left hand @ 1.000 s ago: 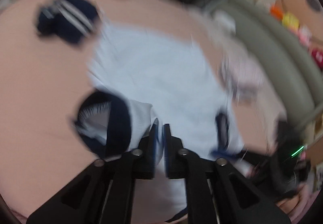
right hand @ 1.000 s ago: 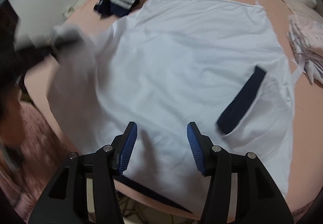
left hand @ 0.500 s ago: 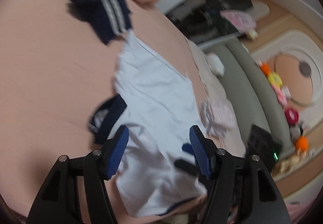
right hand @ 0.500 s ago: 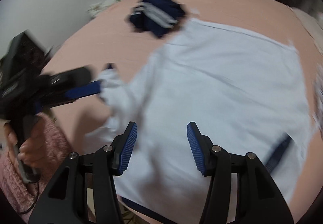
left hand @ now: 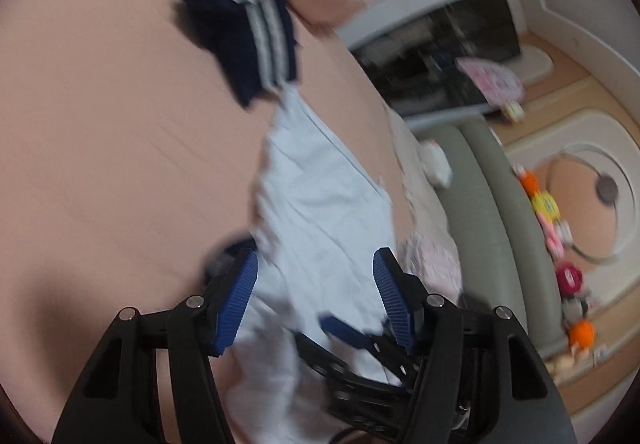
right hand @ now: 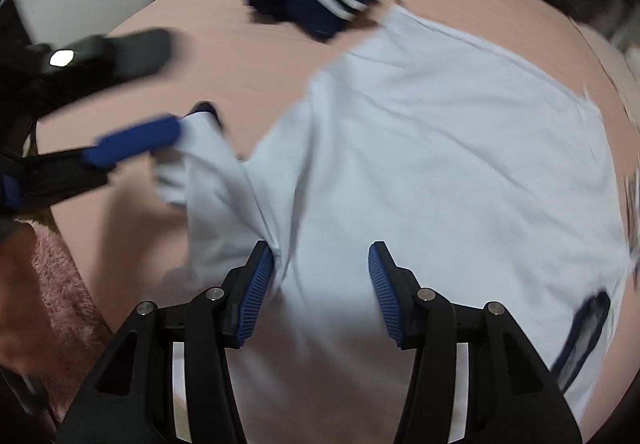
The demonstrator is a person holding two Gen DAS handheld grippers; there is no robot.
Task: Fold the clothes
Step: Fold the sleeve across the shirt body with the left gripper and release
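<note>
My left gripper [left hand: 314,294] jaws stand wide, just opened, nothing gripped. My right gripper [right hand: 320,284] is half open, empty, over the white shirt [right hand: 440,147] lying flat on the pink bed [right hand: 224,43].
</note>
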